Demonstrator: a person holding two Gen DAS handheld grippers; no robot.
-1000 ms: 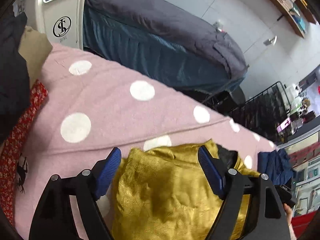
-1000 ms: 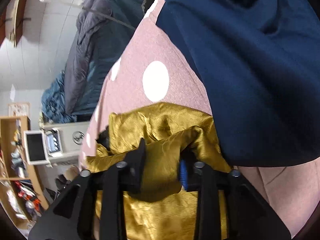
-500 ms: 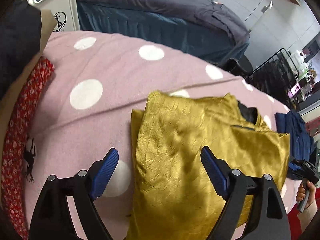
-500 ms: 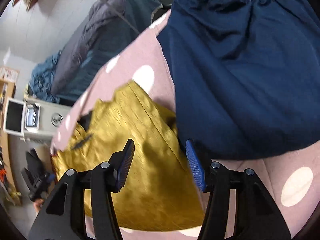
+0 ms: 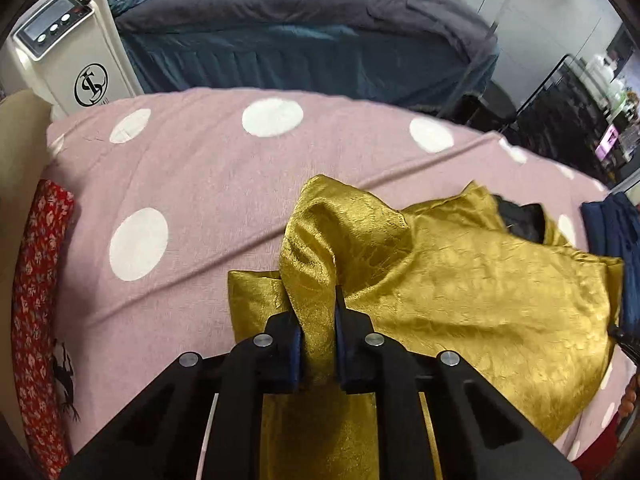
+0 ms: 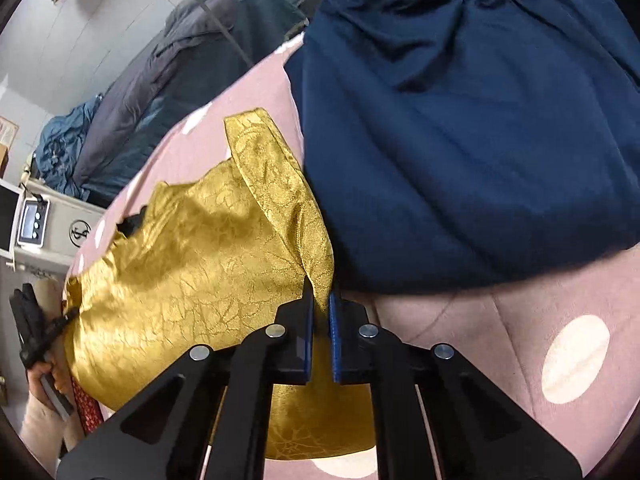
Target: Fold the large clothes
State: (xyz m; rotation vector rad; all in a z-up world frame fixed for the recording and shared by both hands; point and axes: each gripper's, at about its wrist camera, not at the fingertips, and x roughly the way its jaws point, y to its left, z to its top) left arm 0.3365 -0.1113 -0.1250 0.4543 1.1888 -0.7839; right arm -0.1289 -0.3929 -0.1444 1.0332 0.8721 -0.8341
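A gold satin garment point(image 5: 460, 288) lies crumpled on the pink cover with white dots point(image 5: 200, 168), with a black lining point(image 5: 520, 220) showing at its far side. My left gripper point(image 5: 316, 308) is closing its jaws on a raised fold at the garment's left edge, and the cloth is pinched between the pads. In the right wrist view the same gold garment point(image 6: 192, 264) spreads to the left. My right gripper point(image 6: 319, 300) is shut on the corner nearest a navy garment point(image 6: 460, 120).
The navy garment point(image 5: 616, 232) lies right beside the gold one. A red patterned cloth point(image 5: 36, 280) runs along the cover's left edge. Beyond the cover stand a white machine point(image 5: 68, 60), a bed with a grey duvet point(image 5: 300, 8) and a black rack point(image 5: 568, 108).
Both grippers, open half a second ago, have closed on the gold garment's edges. The left one came down onto the cloth and a fold now stands up from its jaws.
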